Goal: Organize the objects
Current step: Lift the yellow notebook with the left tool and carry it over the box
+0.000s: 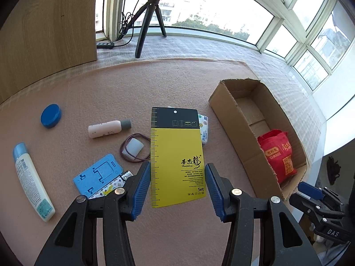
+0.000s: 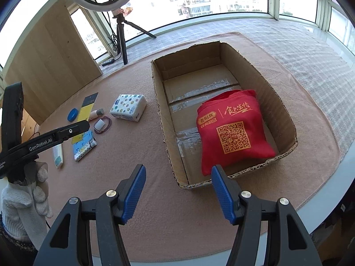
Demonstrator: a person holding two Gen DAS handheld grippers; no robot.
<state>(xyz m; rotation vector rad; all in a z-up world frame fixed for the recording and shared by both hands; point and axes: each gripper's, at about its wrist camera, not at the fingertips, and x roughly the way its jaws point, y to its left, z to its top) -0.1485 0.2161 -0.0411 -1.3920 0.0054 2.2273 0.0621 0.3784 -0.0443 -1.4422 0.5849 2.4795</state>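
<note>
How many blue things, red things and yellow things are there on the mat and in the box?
Blue: 2, the round lid and the flat foam tray.
Red: 1, the cloth bag in the cardboard box.
Yellow: 1, the yellow-and-black card.
Total: 4.

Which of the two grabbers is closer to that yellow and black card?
The left. The left gripper is open with its fingers on either side of the yellow and black card. The right gripper is open too, off by the cardboard box.
</note>
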